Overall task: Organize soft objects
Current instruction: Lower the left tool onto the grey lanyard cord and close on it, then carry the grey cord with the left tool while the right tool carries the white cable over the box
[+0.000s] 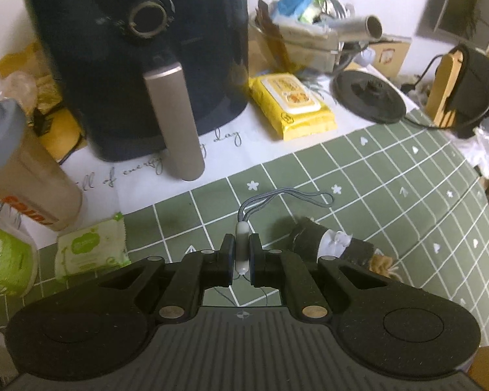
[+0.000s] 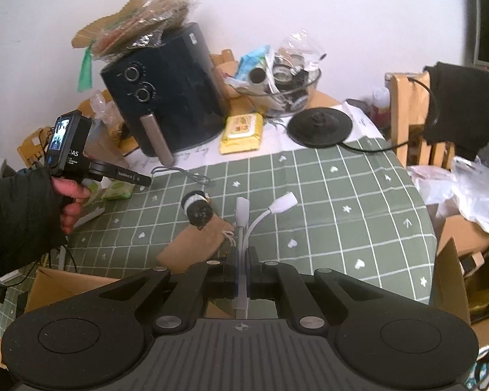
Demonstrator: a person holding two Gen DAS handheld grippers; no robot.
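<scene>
Pinching grey lanyard in left tongs, right tongs clamped on white adapter cable btwn pads

Your right gripper hides the white adapter's lower cable; the brown pouch at the table's near edge is partly covered.

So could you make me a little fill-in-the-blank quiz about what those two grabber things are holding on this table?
1. The left gripper is shut on a small white piece with a grey ____ looped from it.
2. The right gripper is shut on a ____ adapter cable that splits into two ends.
3. The black roll rests partly on a brown ____.
4. The yellow wipes pack lies between the air fryer and the round black ____.

Missing words: cord; white; pouch; base
</scene>
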